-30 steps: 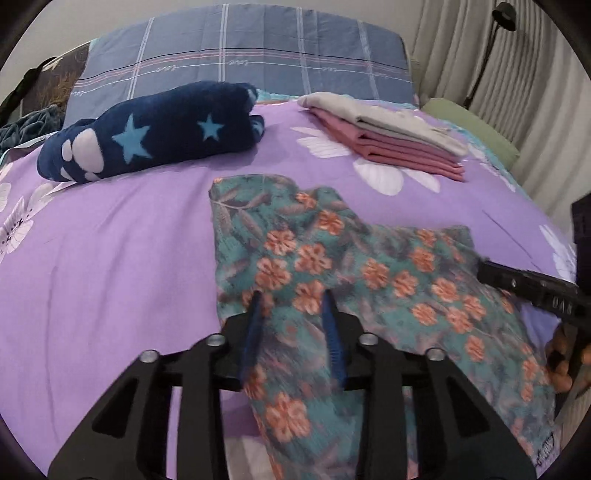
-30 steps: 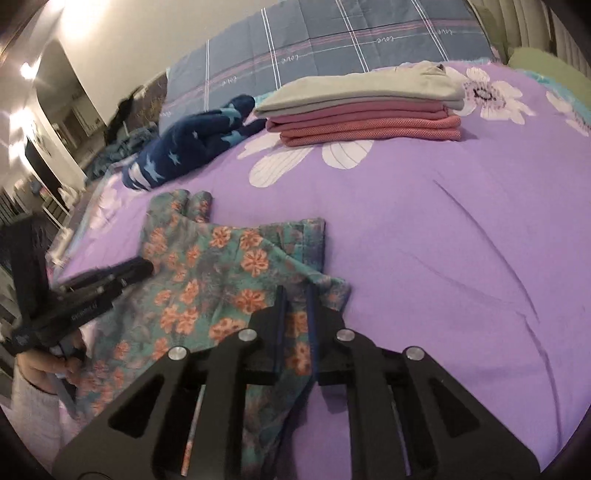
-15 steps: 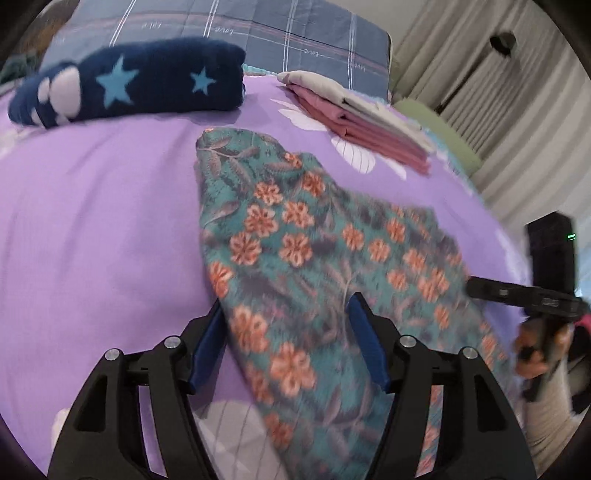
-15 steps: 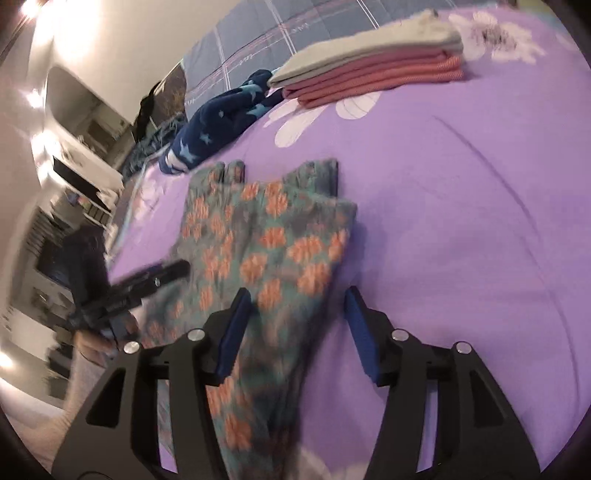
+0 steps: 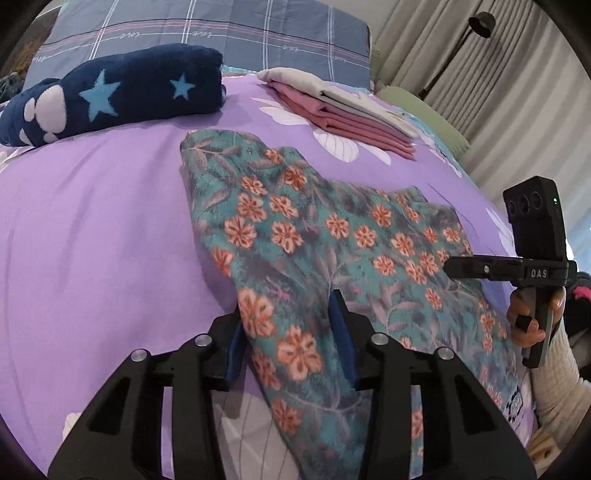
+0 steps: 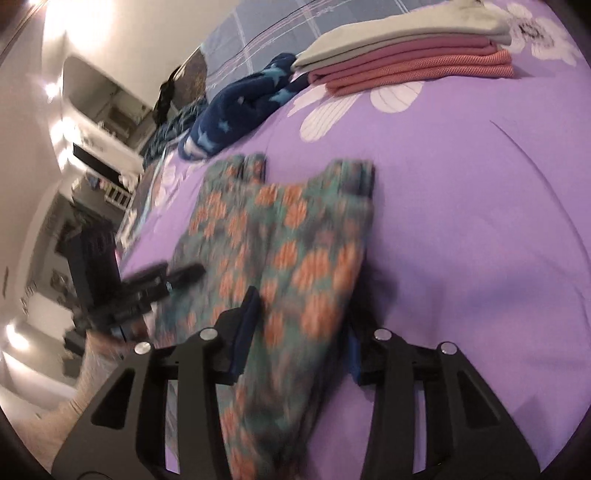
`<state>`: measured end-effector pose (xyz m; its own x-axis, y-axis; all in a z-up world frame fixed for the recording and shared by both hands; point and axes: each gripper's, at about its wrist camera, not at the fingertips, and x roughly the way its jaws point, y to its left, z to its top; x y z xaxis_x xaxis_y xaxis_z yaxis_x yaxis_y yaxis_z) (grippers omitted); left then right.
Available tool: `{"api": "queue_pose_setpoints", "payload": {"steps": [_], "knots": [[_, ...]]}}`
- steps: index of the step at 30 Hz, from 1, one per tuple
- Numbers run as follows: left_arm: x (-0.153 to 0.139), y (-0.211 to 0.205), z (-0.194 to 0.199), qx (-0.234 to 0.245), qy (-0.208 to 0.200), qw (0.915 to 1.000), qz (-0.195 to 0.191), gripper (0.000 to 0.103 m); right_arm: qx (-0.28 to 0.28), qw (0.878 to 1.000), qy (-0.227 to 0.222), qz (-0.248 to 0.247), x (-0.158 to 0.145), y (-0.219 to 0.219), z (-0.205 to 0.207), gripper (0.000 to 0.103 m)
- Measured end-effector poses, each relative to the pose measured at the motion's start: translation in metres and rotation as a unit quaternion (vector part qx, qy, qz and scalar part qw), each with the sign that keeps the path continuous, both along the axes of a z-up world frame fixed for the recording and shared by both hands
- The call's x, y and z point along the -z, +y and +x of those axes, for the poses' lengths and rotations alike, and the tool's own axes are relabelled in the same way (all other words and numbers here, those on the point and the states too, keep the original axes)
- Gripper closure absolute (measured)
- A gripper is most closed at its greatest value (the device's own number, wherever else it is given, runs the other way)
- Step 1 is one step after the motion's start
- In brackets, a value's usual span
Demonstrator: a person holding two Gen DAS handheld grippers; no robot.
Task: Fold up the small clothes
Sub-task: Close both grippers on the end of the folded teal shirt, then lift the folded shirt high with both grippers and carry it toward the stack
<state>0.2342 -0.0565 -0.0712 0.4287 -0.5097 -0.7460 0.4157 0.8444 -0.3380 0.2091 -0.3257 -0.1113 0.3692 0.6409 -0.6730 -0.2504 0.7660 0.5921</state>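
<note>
One flowered garment (image 5: 332, 236), one starred blanket (image 5: 110, 92), one stack of folded clothes (image 5: 343, 107), one pillow (image 5: 221, 29), two tongs (image 5: 288, 332).

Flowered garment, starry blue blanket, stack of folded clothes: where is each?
flowered garment (image 5: 317, 236), left wrist view, its middle.
starry blue blanket (image 5: 122, 92), left wrist view, its top side.
stack of folded clothes (image 6: 410, 55), right wrist view, its front edge.

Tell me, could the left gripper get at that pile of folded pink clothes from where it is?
Probably yes. The left gripper is closing around the floral garment, so it is busy. The pile lies beyond it on the bedsheet, with nothing standing between, though reaching it means crossing the garment.
</note>
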Motion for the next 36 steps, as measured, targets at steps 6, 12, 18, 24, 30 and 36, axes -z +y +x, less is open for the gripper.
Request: {"api": "queue_pose_setpoints", "payload": {"steps": [6,12,18,24,30,36], "knots": [[0.005,-0.017,0.027,-0.009,-0.005,0.9999,0.001,0.061,0.01,1.0,-0.006,-0.012,0.006,0.015,0.022,0.065],[-0.015,-0.033,0.007,0.004,-0.062,0.9962,0.06,0.084,0.009,0.99,-0.089,-0.107,-0.022,0.038,-0.002,0.082],[-0.07,-0.047,-0.033,0.009,-0.163,0.9825,0.089,0.087,0.029,0.966,-0.207,-0.154,-0.08,0.048,-0.058,0.082],[-0.128,-0.056,-0.082,0.01,-0.255,0.962,0.097,0.087,0.065,0.943,-0.286,-0.159,-0.127,0.038,-0.115,0.082],[-0.169,-0.075,-0.11,0.03,-0.316,0.9428,0.101,0.087,0.11,0.922,-0.337,-0.155,-0.164,0.018,-0.148,0.083],[-0.22,-0.12,-0.1,0.051,-0.383,0.9133,0.129,0.088,0.148,0.901,-0.369,-0.174,-0.204,-0.007,-0.14,0.083]]}}
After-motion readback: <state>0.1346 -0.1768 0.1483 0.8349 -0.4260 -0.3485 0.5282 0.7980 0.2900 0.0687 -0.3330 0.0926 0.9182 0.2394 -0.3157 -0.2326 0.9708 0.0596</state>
